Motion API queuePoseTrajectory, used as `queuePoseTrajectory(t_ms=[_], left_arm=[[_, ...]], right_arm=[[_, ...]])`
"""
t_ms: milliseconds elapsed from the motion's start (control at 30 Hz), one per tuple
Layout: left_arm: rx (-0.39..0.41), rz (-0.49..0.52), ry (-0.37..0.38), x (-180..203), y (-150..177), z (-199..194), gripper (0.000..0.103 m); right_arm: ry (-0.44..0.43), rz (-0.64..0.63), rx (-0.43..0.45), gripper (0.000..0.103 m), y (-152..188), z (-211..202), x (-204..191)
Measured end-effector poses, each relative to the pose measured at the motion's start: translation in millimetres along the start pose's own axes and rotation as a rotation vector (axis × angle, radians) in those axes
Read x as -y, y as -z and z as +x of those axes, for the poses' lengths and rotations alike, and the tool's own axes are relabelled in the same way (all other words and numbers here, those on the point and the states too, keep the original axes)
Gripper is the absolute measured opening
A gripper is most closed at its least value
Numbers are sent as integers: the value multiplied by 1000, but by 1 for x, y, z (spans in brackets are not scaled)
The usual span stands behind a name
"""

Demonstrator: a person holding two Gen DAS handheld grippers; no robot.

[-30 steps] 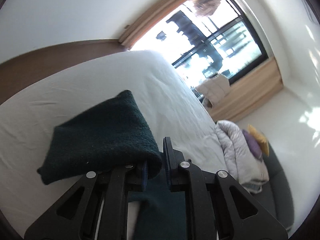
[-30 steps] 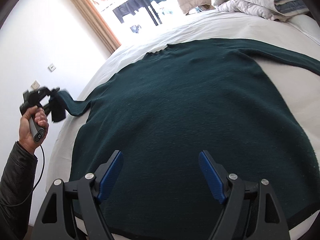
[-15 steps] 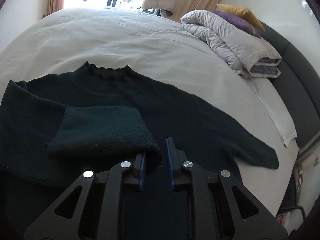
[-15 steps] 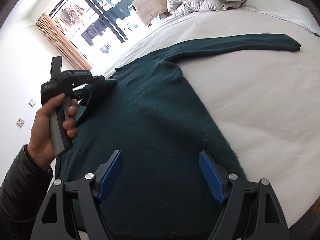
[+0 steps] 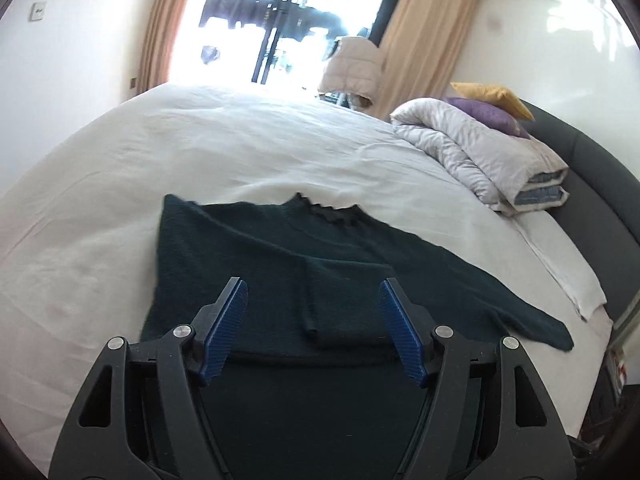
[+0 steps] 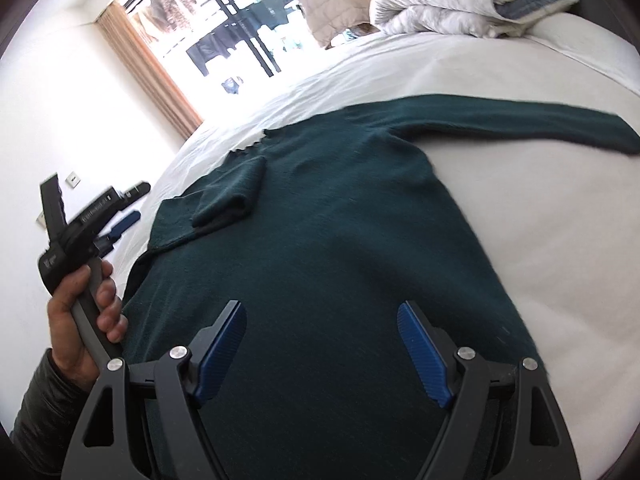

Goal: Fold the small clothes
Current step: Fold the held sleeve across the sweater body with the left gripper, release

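A dark green sweater (image 6: 340,248) lies flat on the white bed (image 6: 540,200). Its left sleeve (image 6: 230,196) is folded in over the chest; it also shows in the left wrist view (image 5: 344,304). Its right sleeve (image 6: 520,124) stretches out straight to the right. My left gripper (image 5: 314,296) is open and empty just above the folded sleeve; it also shows in the right wrist view (image 6: 132,204), held in a hand at the left. My right gripper (image 6: 320,320) is open and empty above the sweater's lower body.
A folded grey duvet (image 5: 480,160) with purple and yellow pillows (image 5: 492,108) sits at the head of the bed against a dark headboard (image 5: 600,200). A bright window with curtains (image 5: 280,32) is beyond the bed. A puffy jacket (image 5: 354,68) hangs by it.
My left gripper carried the left sleeve over onto the sweater's chest, then opened and let it go. It has drawn back a little. My right gripper stayed open above the sweater.
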State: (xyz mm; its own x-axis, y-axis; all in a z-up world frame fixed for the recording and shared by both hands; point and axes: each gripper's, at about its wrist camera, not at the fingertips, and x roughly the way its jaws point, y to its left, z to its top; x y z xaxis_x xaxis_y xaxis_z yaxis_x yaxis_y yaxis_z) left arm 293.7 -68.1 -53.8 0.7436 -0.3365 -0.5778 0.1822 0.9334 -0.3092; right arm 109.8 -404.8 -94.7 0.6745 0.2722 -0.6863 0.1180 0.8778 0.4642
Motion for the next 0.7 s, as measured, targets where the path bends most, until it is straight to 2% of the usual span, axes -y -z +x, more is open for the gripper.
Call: queuePoseTrajectory(t_ms=[67,133,167,200,233,300,400,467,567,700], left_arm=[[-15,-24,-42,-23,10,11,67],[-20,-54,-69,-47,25,20,67],[-25,-117,-38,-65,34,25,67],[-12,-200,29,-85,39,27,67],[1,-259,75,-99,41,31,67],[13,-331,115,-118,42,35,67],[13,-297,89,-119,43,37,67],[14,-293,85,-124,44,37,67],[19,-287,82,-127,44,38,67],[26,-284,83,-121,41,36,67]], right_arm=[[-19,-42,-3,81,-13,12,-19],[-11,-149,0,81,-32,33,-48],[-2,-181,-1,81,-36,39,-57],[10,-233,-3,81,-42,49,-71],[35,-323,-5,82,-49,66,-91],[71,-434,0,82,-56,87,-114],[156,-622,14,82,-67,130,-151],[189,-687,7,82,-70,147,-161],[189,-740,-29,82,-72,170,-172],[258,-859,-80,81,-59,200,-182]])
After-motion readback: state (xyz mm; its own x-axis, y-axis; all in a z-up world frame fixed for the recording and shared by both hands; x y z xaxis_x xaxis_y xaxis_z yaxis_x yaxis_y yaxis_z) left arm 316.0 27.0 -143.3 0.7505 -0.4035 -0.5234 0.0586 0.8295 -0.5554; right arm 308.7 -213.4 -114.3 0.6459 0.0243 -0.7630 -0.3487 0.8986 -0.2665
